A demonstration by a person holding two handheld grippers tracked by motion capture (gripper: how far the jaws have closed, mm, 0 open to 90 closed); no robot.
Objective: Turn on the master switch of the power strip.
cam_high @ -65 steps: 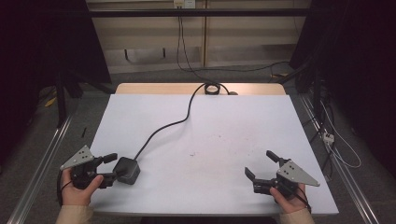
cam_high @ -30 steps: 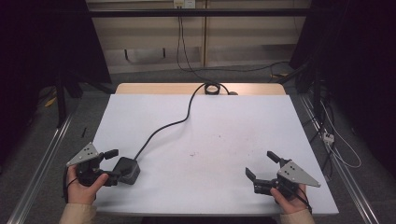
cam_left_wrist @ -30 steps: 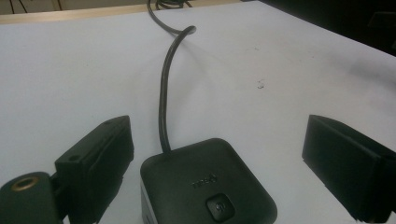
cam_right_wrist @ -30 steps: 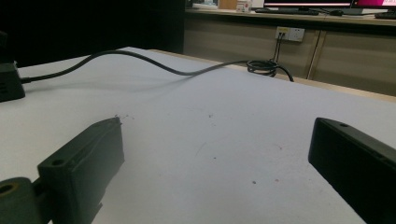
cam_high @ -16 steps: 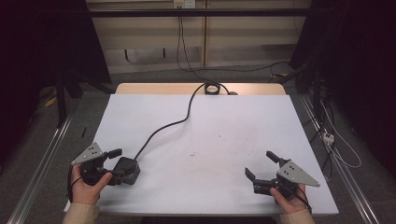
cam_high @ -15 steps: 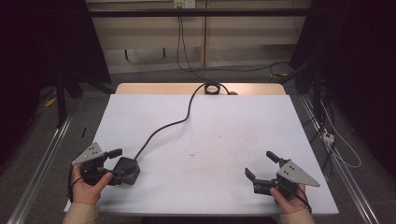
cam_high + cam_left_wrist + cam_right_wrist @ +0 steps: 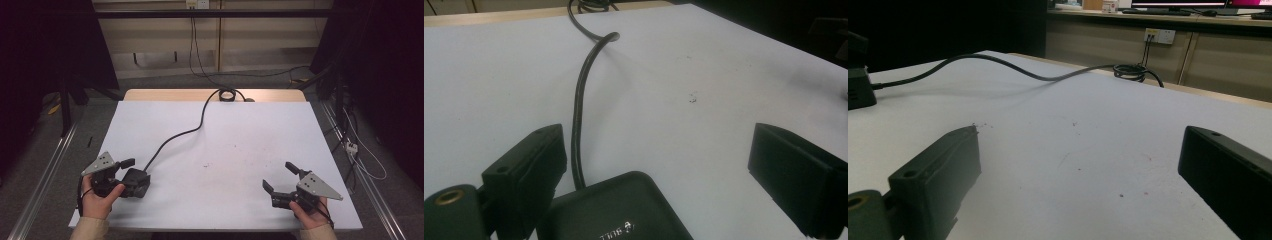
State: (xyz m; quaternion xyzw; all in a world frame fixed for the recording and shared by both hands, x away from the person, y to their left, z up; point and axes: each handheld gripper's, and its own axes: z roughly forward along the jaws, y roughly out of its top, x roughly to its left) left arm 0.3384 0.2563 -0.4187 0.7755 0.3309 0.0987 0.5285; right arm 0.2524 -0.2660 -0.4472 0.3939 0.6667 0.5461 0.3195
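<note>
One rigid power adapter point(image 7: 616, 210) sits between our open left hand-held gripper point(image 7: 659, 165) jaws; we judge its flat sides grippable, its cable point(image 7: 192, 131) dragging.

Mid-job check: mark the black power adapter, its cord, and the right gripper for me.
power adapter point(image 7: 136, 182), high view, on its top face.
cord point(image 7: 200, 121), high view, on the stretch crossing the white tabletop.
right gripper point(image 7: 283, 177), high view, midway between its open jaws' tips.

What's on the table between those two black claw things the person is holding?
Mostly bare white table. The high view shows a black power adapter beside the left gripper, its cable running away; nothing near the right gripper.
</note>
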